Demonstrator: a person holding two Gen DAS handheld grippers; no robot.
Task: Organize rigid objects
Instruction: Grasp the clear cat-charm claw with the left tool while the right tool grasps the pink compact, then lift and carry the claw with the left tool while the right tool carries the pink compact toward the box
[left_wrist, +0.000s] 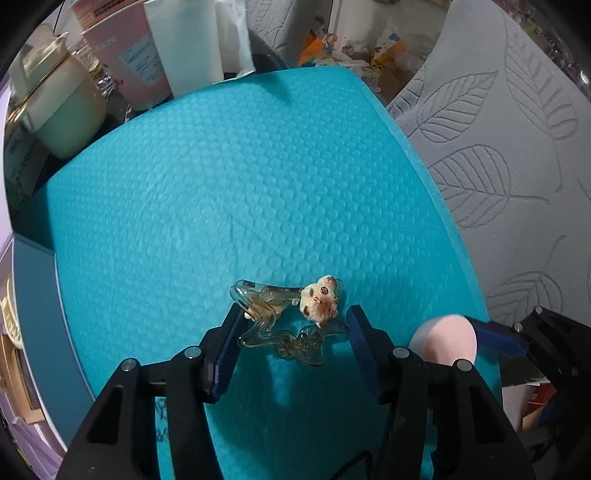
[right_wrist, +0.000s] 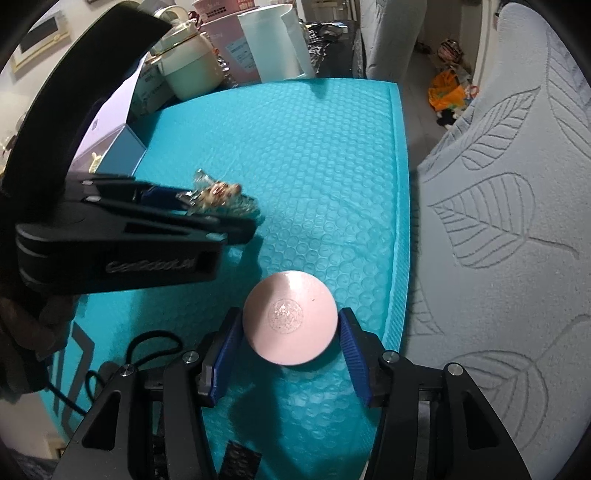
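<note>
A clear plastic hair claw clip with a cream animal figure (left_wrist: 291, 321) sits between the fingers of my left gripper (left_wrist: 293, 325) on the teal bubble mailer (left_wrist: 229, 184). The left finger touches the clip; the right finger stands a little apart, so the jaws look open around it. The clip also shows in the right wrist view (right_wrist: 221, 197), blurred, at the left gripper's tip. My right gripper (right_wrist: 290, 328) is shut on a round pink object (right_wrist: 290, 317), both blue pads against its sides. That pink object shows at the lower right of the left wrist view (left_wrist: 443, 341).
A cream pot (left_wrist: 62, 107), a pink box (left_wrist: 129, 55) and a white cylinder (left_wrist: 188, 44) stand behind the mailer. A grey leaf-patterned cushion (left_wrist: 498, 166) lies to the right. A light blue box (right_wrist: 122, 147) sits left of the mailer. Clutter lies on the floor (right_wrist: 448, 92).
</note>
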